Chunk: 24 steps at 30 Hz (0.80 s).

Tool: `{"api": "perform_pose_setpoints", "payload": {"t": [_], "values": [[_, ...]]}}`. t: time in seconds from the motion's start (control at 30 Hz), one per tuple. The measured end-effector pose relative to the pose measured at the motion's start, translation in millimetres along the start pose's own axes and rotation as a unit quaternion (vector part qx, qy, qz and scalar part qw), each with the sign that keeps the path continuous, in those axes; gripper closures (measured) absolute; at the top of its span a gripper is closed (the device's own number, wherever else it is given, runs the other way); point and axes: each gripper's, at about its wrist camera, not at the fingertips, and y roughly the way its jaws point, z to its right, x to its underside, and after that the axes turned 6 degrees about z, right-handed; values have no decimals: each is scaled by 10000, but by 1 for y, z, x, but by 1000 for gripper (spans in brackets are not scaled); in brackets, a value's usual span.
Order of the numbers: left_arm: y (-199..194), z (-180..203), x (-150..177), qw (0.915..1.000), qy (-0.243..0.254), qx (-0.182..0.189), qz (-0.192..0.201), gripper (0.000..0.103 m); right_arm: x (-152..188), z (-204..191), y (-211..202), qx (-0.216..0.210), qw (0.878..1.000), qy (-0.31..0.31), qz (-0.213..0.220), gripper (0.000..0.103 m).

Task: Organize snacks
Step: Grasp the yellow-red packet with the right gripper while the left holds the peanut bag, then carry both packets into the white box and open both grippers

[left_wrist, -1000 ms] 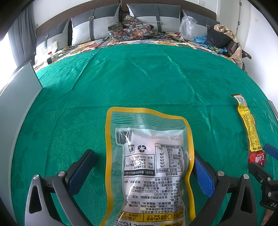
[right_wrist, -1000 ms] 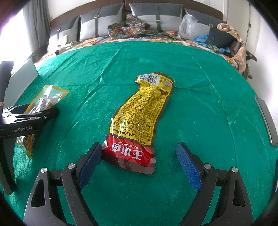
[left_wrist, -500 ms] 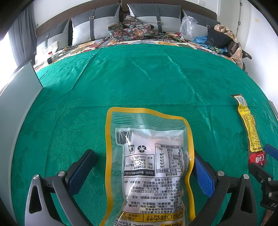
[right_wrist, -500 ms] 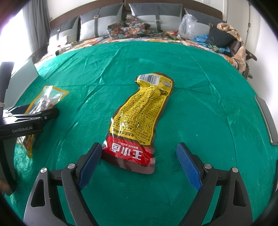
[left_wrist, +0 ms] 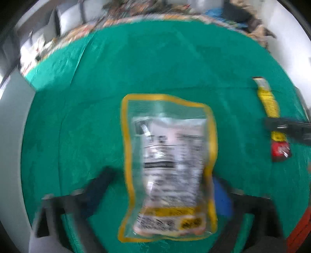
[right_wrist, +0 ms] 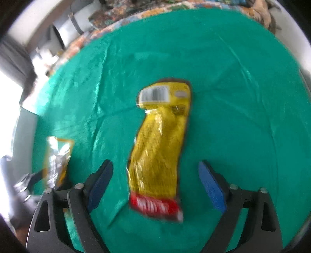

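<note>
A clear snack pouch with a yellow border (left_wrist: pixel 167 165) lies on the green cloth (left_wrist: pixel 155 64) between the fingers of my left gripper (left_wrist: pixel 163 184), which is open. A long yellow snack pack with a red end (right_wrist: pixel 157 148) lies between the fingers of my right gripper (right_wrist: pixel 155 181), also open. The yellow pack also shows at the right of the left wrist view (left_wrist: pixel 270 109), and the pouch at the left of the right wrist view (right_wrist: pixel 56 159). Both views are motion-blurred.
The green cloth (right_wrist: pixel 233 77) covers a bed. Grey pillows (left_wrist: pixel 68 19) and clutter (left_wrist: pixel 237 15) lie at the far end. A grey panel (left_wrist: pixel 11 136) stands at the left edge. The right gripper's body (left_wrist: pixel 289 128) crosses the yellow pack in the left wrist view.
Both grippers have pulled back and up sharply, so the views tilt and blur. The pouch and the yellow pack stay on the cloth. Both jaws remain open.
</note>
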Motion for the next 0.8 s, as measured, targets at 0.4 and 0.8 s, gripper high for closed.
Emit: {"api": "perform_pose_setpoints", "payload": {"t": [0.4,0.8], "values": [[-94,-49,48,9854,-1023,1109,785,49,31,1,-68,-1296,9906,367,242,61],[-262,-277,83,9610,-2139,-185,1744,47,14,-249,-197,-3474,9295,-846,910,59]]}}
